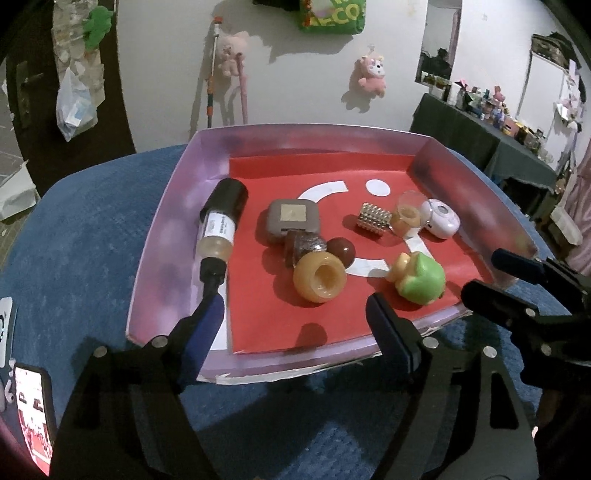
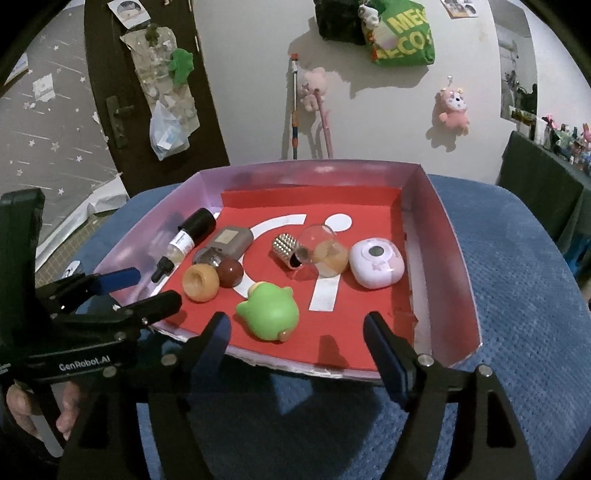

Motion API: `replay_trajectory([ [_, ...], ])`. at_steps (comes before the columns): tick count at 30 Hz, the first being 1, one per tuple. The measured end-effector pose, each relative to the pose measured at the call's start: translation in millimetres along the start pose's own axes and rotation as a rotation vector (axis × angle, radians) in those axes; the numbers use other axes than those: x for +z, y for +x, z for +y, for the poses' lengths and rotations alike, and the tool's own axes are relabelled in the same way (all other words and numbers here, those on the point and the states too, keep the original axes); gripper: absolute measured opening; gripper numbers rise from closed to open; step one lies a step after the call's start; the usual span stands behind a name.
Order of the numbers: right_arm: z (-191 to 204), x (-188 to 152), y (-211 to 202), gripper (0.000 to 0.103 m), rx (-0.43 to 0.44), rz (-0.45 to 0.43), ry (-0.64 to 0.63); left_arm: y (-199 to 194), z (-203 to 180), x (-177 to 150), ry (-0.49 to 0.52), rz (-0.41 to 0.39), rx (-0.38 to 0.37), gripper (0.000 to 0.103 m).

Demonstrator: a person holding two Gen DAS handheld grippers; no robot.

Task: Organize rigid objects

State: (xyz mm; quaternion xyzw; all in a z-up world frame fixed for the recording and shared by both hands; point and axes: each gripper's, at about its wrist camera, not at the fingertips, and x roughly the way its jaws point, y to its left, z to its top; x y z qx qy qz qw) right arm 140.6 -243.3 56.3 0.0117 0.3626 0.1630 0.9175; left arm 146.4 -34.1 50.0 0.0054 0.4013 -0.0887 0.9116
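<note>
- The left gripper (image 1: 295,325) hangs over the near edge of the tray (image 1: 166,236), its jaws spread wide with nothing between them.
- The right gripper (image 2: 297,338) sits at the tray's near edge too, towards the right corner, jaws likewise apart and empty.
- The shallow tray rests on a blue cushion (image 1: 81,229); its floor is lined with red paper (image 1: 288,325) bearing white shapes.
- A dropper bottle (image 1: 221,229) with a black cap lies along the tray's left wall, dropper tip pointing to the near edge.
- A grey square case (image 1: 293,220) lies left of centre, touching a brown faceted piece (image 1: 304,249) just nearer.
- A tan ring-shaped piece (image 1: 320,277) sits in the middle, against a dark red ball (image 1: 341,251).
- The green toy (image 2: 267,312) lies closest to the near edge, right in front of the right gripper's fingers (image 2: 218,332).
- A studded silver cylinder (image 2: 287,249) lies on its side towards the far half, beside a clear dome-shaped piece (image 2: 327,254) with an amber base.
- A pale pink round case (image 2: 376,262) sits near the right wall, just beside the dome piece.
- A phone (image 1: 35,410) with a lit screen lies at the cushion's near left corner.
- Plush toys (image 2: 453,107) and a green bag (image 2: 402,33) hang on the wall beyond the far edge.
</note>
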Motion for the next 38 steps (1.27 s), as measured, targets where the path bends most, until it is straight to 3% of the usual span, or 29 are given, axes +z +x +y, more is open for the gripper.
replay_trajectory([
  [15,-2.0,-7.1,4.4,0.081,-0.014,0.009,0.008,4.4,2.6,-6.8,-0.011,0.015,0.005,0.085],
  [21,0.2,-7.5,-12.7,0.081,0.001,-0.014,0.011,-7.3,2.4,-9.9,-0.007,-0.010,0.049,0.085],
  [23,1.8,-10.2,-19.4,0.081,0.005,-0.019,0.009,-9.3,2.1,-13.9,-0.007,0.008,0.047,0.099],
  [24,2.8,-11.0,-21.7,0.082,0.006,-0.020,0.010,-11.8,3.1,-16.9,-0.012,0.004,0.033,0.101],
  [26,3.5,-14.9,-27.3,0.082,0.007,-0.022,0.012,-16.3,5.0,-21.6,-0.020,0.004,0.022,0.102],
  [33,4.0,-33.6,-35.4,0.083,0.010,0.001,0.031,-28.0,-2.3,-41.4,0.007,-0.010,0.094,0.102],
  [38,-0.1,-51.9,-30.4,0.083,0.006,0.040,0.062,-30.6,-5.1,-48.3,0.005,-0.002,0.067,0.102],
])
